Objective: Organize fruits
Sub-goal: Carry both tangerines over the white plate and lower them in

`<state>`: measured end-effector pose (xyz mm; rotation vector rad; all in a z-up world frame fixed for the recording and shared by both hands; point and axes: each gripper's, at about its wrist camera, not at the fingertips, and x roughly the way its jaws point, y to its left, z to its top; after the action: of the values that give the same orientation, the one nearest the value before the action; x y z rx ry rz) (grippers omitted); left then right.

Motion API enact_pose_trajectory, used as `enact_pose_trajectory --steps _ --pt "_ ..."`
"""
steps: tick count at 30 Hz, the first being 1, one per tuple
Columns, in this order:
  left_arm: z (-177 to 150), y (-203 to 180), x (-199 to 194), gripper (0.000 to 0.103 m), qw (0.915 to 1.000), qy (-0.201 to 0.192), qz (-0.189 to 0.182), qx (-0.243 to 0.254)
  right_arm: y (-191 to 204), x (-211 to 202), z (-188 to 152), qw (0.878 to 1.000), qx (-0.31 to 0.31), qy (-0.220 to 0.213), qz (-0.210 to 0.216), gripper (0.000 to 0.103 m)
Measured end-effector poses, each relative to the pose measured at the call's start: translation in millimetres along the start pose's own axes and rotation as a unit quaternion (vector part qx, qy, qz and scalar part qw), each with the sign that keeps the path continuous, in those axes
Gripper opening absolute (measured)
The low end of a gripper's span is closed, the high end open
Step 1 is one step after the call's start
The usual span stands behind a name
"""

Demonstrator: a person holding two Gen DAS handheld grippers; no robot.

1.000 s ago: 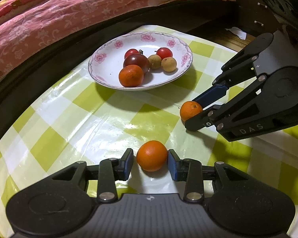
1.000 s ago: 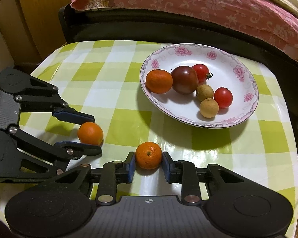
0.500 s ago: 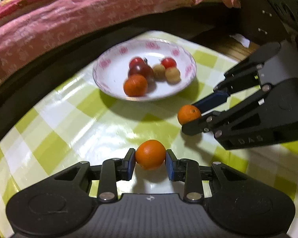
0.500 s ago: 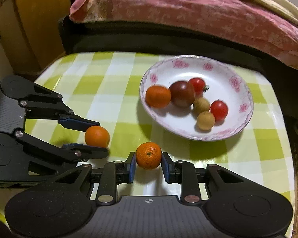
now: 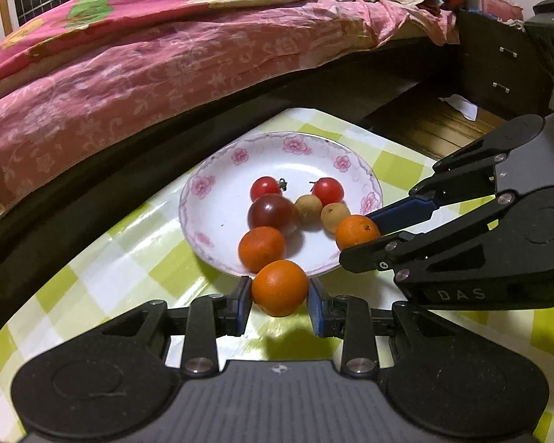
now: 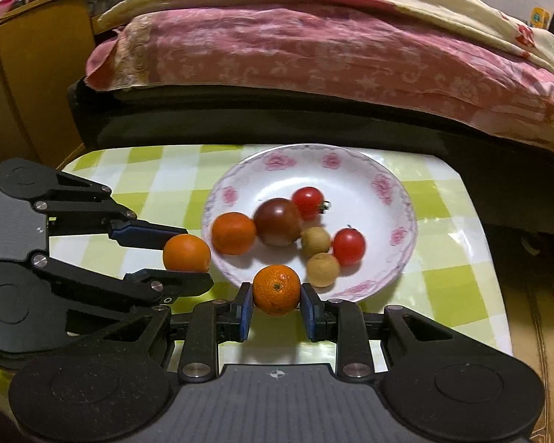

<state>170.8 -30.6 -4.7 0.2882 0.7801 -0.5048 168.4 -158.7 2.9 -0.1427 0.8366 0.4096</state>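
Left tool [image 5: 280, 302] clamped on an orange [image 5: 280, 288], blue pads pressed against both sides, held raised at the 6 o'clock rim of the plate [image 5: 218, 221] in the left wrist view. Right tool [image 6: 277, 304] likewise closed on a second orange [image 6: 277, 288] (stem dimple facing the camera), raised over the plate's near rim at 6 o'clock in the right wrist view. Seen from the left wrist, reaching in from 3 o'clock, with its orange above the plate's 4 o'clock edge. Already lying in the plate: a third orange [image 5: 262, 249], a dark tomato [image 5: 271, 213] touching it, two red cherry tomatoes [image 5: 265, 188] toward 12 o'clock, and two small tan fruits [image 5: 308, 206] side by side. Plate resting on a green-and-white checked tabletop [image 5: 136, 258]. Beyond, at 12 o'clock, a bed with a pink floral quilt [image 5: 166, 55].
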Motion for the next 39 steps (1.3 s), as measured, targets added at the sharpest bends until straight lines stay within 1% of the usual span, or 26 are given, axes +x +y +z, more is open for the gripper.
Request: enact_pose_trajectory --steps 7,13,16,26,29,39 --pt "7 -3 10 0.039 1.0000 -0.003 0.002 -0.002 -11 7 3 1.000 0.013 -0.001 -0.006 0.024" --pt "9 -1 14 0.039 0.9999 -0.005 0.001 -0.010 -12 16 4 1.000 0.013 0.001 -0.007 0.024" --pt "8 1 15 0.039 0.9999 -0.009 0.006 -0.011 -14 19 5 1.000 0.021 0.001 -0.004 0.024" --pt "10 3 26 0.039 0.9995 -0.016 0.023 -0.018 -18 27 5 0.999 0.028 -0.001 -0.016 0.024" --pt "11 5 28 0.039 0.9994 -0.018 0.019 -0.024 -18 28 5 0.999 0.026 -0.004 -0.020 0.024" --pt "13 2 32 0.039 0.9994 -0.021 0.019 -0.022 -18 29 3 0.999 0.035 -0.009 -0.028 0.026"
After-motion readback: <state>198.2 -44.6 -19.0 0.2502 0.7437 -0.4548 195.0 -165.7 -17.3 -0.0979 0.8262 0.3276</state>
